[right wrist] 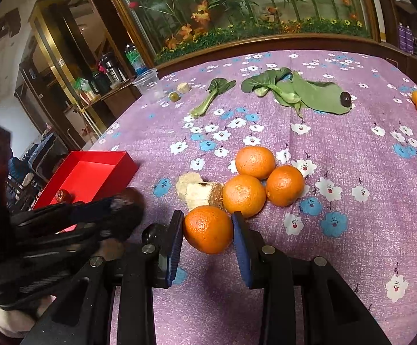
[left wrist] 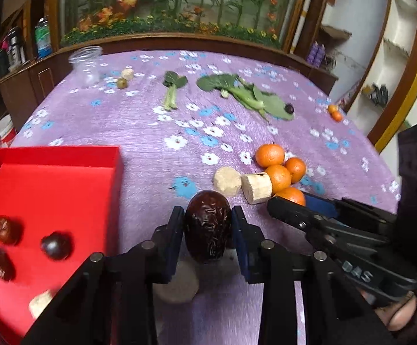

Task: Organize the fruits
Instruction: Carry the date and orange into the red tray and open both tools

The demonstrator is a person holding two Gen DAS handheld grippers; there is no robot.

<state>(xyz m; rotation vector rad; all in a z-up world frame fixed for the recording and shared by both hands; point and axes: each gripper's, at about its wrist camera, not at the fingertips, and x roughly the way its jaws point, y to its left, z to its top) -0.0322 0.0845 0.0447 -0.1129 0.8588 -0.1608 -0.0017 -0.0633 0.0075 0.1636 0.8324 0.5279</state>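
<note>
Inventory: six oranges (right wrist: 255, 162), five dark dates (left wrist: 208, 225), four pale root chunks (left wrist: 227, 181), one red tray (left wrist: 116, 161), one clear cup (left wrist: 86, 66), one green olive-like fruit (left wrist: 121, 83), two leafy greens bunches (left wrist: 171, 89)

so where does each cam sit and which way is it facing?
Left wrist: on left gripper, facing the far table edge; own fingers clamp a dark wrinkled date; right gripper intrudes.
Right wrist: on right gripper, same heading; fingers flank a round orange tangerine.
Shared: red open box, purple floral tablecloth.
</note>
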